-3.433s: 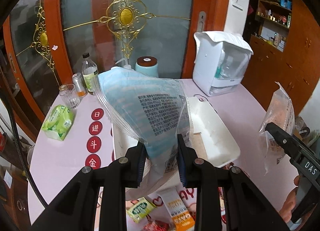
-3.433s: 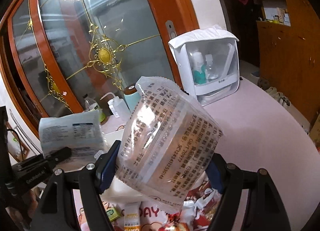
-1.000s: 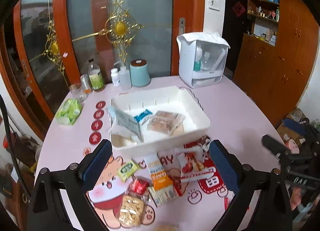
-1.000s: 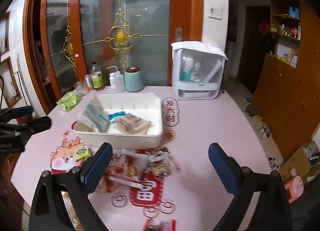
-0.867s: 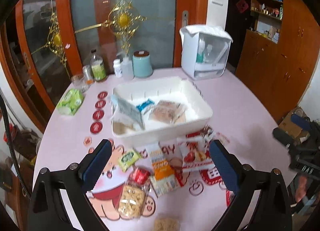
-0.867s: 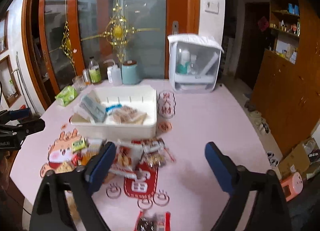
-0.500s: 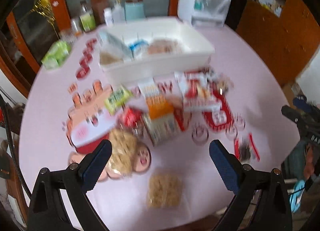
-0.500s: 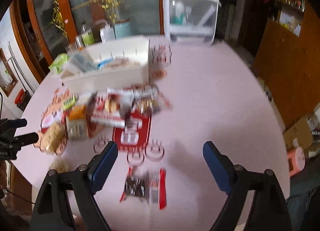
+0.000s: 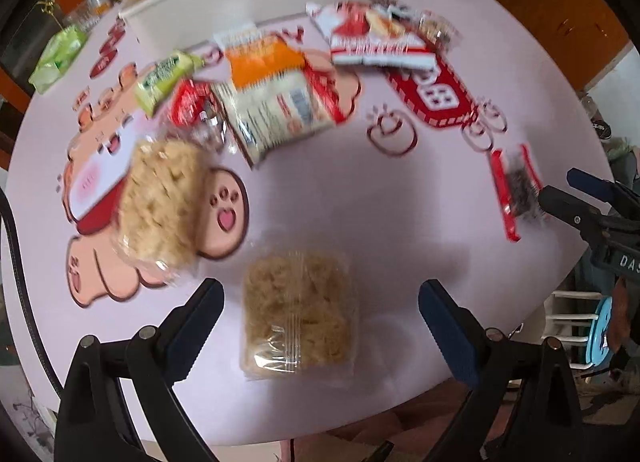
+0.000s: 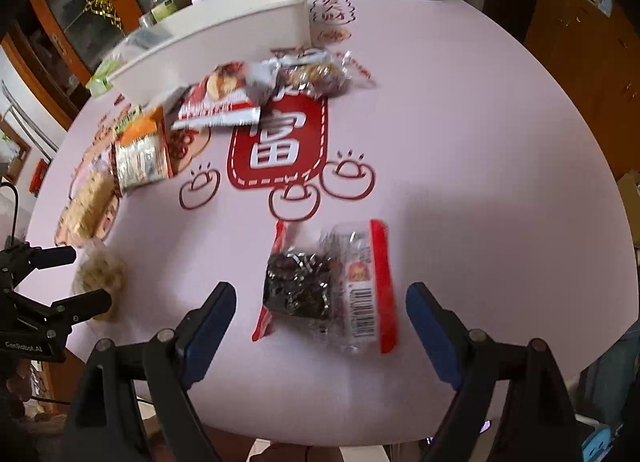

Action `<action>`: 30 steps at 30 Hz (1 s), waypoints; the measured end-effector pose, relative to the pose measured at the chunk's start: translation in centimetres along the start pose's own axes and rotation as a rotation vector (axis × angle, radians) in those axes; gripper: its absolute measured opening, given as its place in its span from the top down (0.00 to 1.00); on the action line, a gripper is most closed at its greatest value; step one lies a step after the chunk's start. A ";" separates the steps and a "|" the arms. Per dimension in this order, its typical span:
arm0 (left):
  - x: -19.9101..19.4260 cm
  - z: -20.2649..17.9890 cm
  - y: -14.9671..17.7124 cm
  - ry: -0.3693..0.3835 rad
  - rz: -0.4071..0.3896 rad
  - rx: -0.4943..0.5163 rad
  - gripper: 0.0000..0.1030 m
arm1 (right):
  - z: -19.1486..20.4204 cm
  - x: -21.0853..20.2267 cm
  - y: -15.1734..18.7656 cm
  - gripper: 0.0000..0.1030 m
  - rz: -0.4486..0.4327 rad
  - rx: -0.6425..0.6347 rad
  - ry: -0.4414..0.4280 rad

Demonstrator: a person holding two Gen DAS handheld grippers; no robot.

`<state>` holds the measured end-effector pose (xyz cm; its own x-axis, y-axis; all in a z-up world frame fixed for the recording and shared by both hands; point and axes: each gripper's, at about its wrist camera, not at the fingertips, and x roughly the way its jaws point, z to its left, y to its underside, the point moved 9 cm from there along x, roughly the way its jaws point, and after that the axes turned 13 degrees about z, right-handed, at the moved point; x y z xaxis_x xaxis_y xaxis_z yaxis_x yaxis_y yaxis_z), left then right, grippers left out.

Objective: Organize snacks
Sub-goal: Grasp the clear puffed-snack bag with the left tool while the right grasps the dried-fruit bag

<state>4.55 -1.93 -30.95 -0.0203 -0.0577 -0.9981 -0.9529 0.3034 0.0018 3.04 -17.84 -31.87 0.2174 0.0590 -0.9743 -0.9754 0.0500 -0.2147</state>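
Both pairs of tongs have dropped from high over the white bin a second ago to just above the near edge of the tabletop [image 10: 460,134], and the right pair narrowed a little on the way. The left tongs [image 9: 320,314] hang released, jaws wide on either side of a clear packet of pale crumbly biscuit [image 9: 298,312], touching nothing. The right tongs [image 10: 320,316] are likewise released, straddling a red-edged packet of dark snack [image 10: 328,286].

To do this well, I'd say each pair should settle lower until the pads flank the packet's middle, then clench gently; crinkly film slips and the biscuit could crush.

Farther out lie the loose snacks: an orange packet [image 9: 276,90], a green one [image 9: 162,78], a red-and-white box [image 9: 372,40]. Beyond them stands the white bin [image 10: 240,30], where I'd guess these go.
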 end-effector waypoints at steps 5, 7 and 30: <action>1.7 0.3 0.3 -0.002 0.029 -0.020 0.05 | 0.6 1.8 0.2 0.24 0.015 -0.005 0.061; 2.4 0.3 0.4 -0.008 0.043 -0.020 0.05 | 0.6 2.4 0.3 0.30 0.016 -0.009 0.091; 2.1 -2.4 -0.5 -0.098 0.008 0.090 0.44 | 1.9 1.1 0.0 0.60 -0.037 -0.044 0.075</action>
<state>4.25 -4.52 -32.86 0.0062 0.0373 -0.9993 -0.9217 0.3879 0.0088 3.31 -15.84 -32.80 0.2519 -0.0174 -0.9676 -0.9677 0.0073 -0.2521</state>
